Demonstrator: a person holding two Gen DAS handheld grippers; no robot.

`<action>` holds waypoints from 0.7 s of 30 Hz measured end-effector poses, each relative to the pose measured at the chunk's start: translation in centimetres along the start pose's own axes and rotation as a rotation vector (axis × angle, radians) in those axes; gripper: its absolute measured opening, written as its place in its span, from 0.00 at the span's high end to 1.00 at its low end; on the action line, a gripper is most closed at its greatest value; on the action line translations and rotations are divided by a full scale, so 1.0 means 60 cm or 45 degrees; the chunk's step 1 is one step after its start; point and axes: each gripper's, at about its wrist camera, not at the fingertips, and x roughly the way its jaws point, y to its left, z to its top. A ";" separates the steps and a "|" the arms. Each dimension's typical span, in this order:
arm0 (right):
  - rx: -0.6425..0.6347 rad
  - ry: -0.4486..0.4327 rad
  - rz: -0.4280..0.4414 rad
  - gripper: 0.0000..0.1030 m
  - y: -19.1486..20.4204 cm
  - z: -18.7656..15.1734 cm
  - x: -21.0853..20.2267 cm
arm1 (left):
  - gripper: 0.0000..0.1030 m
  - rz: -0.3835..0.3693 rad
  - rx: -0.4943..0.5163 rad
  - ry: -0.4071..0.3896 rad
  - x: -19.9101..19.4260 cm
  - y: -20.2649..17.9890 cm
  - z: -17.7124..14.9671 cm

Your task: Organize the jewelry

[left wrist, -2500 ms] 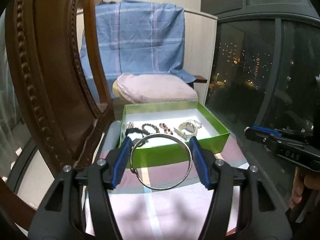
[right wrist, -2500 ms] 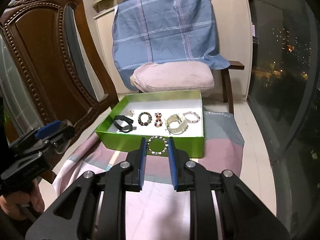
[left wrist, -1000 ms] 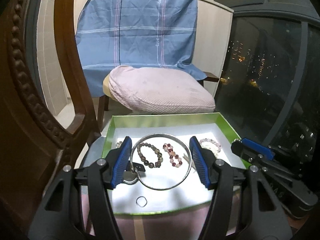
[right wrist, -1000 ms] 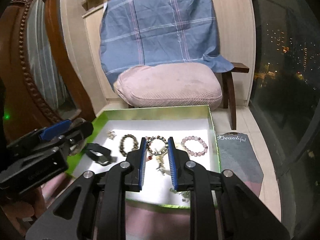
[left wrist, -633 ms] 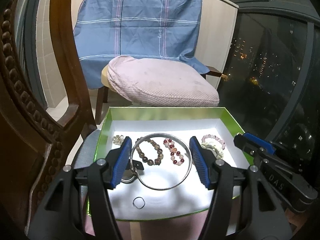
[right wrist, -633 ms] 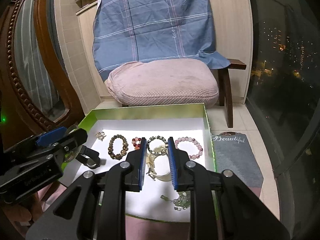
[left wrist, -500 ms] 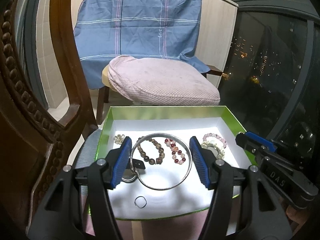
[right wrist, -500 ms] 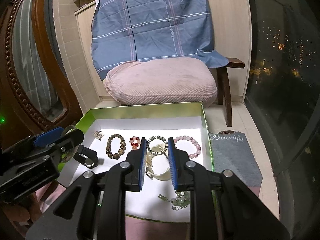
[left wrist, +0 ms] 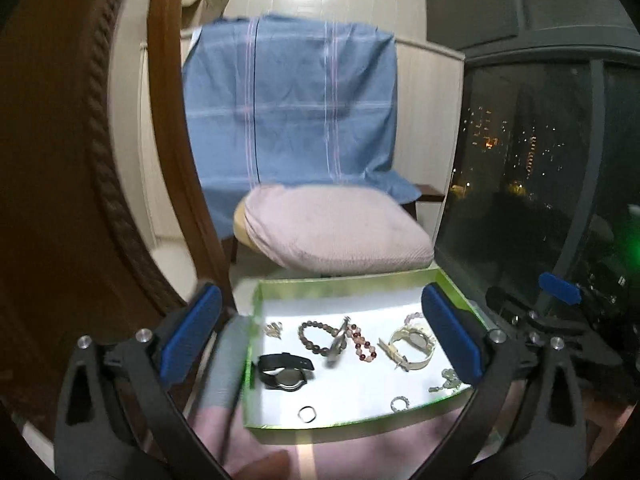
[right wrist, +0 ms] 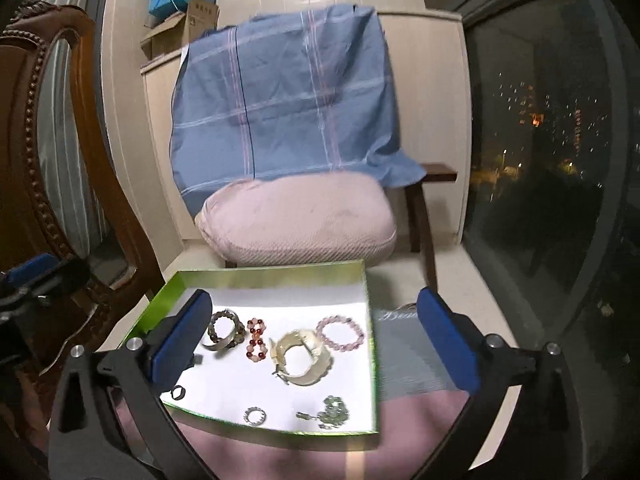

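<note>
Both grippers hover over the green box on a pink cloth; left gripper jaws are opening, spread wide, nothing pressed by the pads, and right gripper jaws are opening too, equally wide and empty. In the box: silver bangle, blurred, tilted on the brown bead bracelet, beside the red bead bracelet. Black watch lies front left, cream watch mid-right, pink bead bracelet beside it, small ring, sparkly ring and green chain near the front wall.
</note>
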 end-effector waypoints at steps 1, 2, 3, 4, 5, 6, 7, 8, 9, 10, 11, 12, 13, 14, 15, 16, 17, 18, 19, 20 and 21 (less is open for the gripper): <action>-0.001 -0.011 -0.003 0.03 -0.003 0.004 -0.015 | 0.04 0.006 0.023 -0.009 -0.021 -0.001 -0.003; 0.001 -0.017 -0.009 0.03 -0.005 0.006 -0.026 | 0.04 0.010 0.033 -0.005 -0.030 -0.002 -0.006; 0.009 -0.021 -0.018 0.03 -0.008 0.007 -0.042 | 0.04 0.023 0.042 0.015 -0.045 -0.003 -0.016; 0.012 -0.013 -0.019 0.03 -0.010 0.007 -0.053 | 0.04 0.034 0.039 0.035 -0.051 -0.002 -0.021; 0.012 -0.007 -0.016 0.03 -0.010 0.004 -0.069 | 0.04 0.039 0.031 0.057 -0.059 -0.004 -0.027; 0.010 -0.005 -0.015 0.03 -0.011 0.002 -0.077 | 0.04 0.034 0.020 0.073 -0.065 -0.005 -0.032; 0.004 0.004 -0.028 0.03 -0.009 -0.004 -0.093 | 0.04 0.023 0.011 0.083 -0.073 -0.010 -0.037; -0.001 0.014 -0.035 0.03 -0.006 -0.009 -0.107 | 0.04 0.021 0.016 0.087 -0.080 -0.014 -0.041; -0.003 0.020 -0.034 0.03 -0.004 -0.015 -0.120 | 0.04 0.025 0.029 0.089 -0.091 -0.020 -0.049; -0.006 0.024 -0.036 0.03 -0.001 -0.020 -0.130 | 0.04 0.028 0.033 0.090 -0.098 -0.021 -0.056; -0.013 0.027 -0.036 0.03 0.002 -0.025 -0.139 | 0.04 0.030 0.028 0.094 -0.108 -0.022 -0.064; -0.025 0.031 -0.037 0.03 0.006 -0.036 -0.150 | 0.04 0.028 0.011 0.102 -0.119 -0.021 -0.073; -0.028 0.034 -0.036 0.03 0.007 -0.044 -0.157 | 0.04 0.020 -0.014 0.111 -0.128 -0.020 -0.081; -0.026 0.042 -0.033 0.03 0.009 -0.057 -0.165 | 0.04 0.014 -0.037 0.116 -0.135 -0.018 -0.087; -0.022 0.053 -0.030 0.03 0.009 -0.067 -0.170 | 0.04 0.014 -0.055 0.119 -0.140 -0.017 -0.093; -0.015 0.077 -0.022 0.03 0.011 -0.081 -0.175 | 0.04 0.024 -0.079 0.126 -0.148 -0.015 -0.103; -0.009 0.093 -0.014 0.03 0.013 -0.091 -0.179 | 0.04 0.028 -0.087 0.135 -0.151 -0.014 -0.109; -0.006 0.098 -0.010 0.03 0.015 -0.097 -0.182 | 0.04 0.028 -0.098 0.146 -0.155 -0.013 -0.117; -0.003 0.095 -0.012 0.03 0.018 -0.108 -0.188 | 0.04 0.025 -0.108 0.153 -0.159 -0.012 -0.124; -0.003 0.092 -0.015 0.03 0.020 -0.118 -0.193 | 0.04 0.023 -0.113 0.156 -0.161 -0.012 -0.128; -0.004 0.094 -0.020 0.03 0.021 -0.126 -0.194 | 0.04 0.023 -0.118 0.157 -0.163 -0.011 -0.134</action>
